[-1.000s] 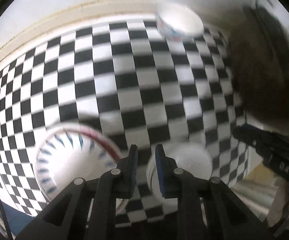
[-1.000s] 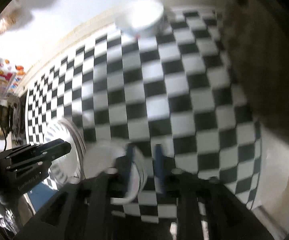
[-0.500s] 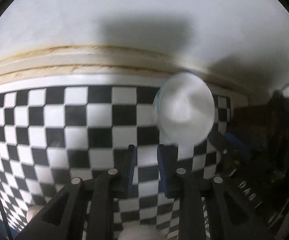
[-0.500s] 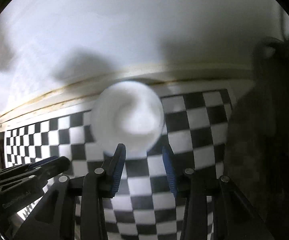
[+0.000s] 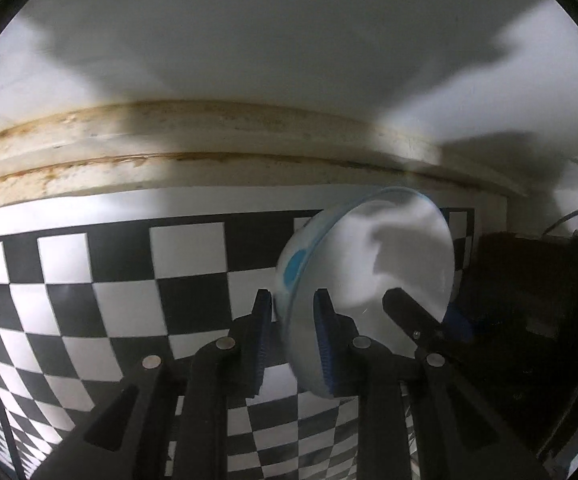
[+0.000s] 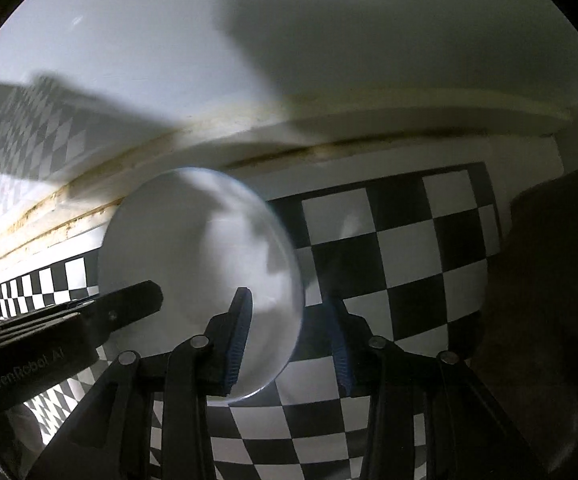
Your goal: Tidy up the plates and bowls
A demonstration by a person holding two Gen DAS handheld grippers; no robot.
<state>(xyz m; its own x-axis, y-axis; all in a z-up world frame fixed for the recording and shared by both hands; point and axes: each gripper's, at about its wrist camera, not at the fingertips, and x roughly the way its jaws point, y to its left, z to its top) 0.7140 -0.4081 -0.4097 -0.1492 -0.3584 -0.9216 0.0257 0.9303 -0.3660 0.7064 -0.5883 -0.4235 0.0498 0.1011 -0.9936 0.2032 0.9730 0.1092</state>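
A white bowl [image 5: 389, 264] with blue marks on its outside stands on the checkered table, close to the back wall. My left gripper [image 5: 291, 308] straddles the bowl's left rim, one pad outside and one inside, with only a narrow gap. The bowl looks smeared against the sharp fingers, so no grip shows. My right gripper [image 6: 289, 312] straddles the opposite rim of the same bowl [image 6: 193, 264]. Its jaws are closing, and the pads stand off the wall. Each view shows the other gripper: the right gripper [image 5: 425, 312] and the left gripper [image 6: 137, 300].
The black-and-white checkered cloth [image 5: 121, 264] ends at a stained cream ledge [image 5: 169, 160] under a white wall. A dark brown bulky thing [image 6: 549, 280] fills the right side, right next to the bowl.
Both grippers have left the near part of the table, where plates lay, and travelled to the back bowl. They have sunk over its two opposite rims. The right jaws have narrowed slightly.
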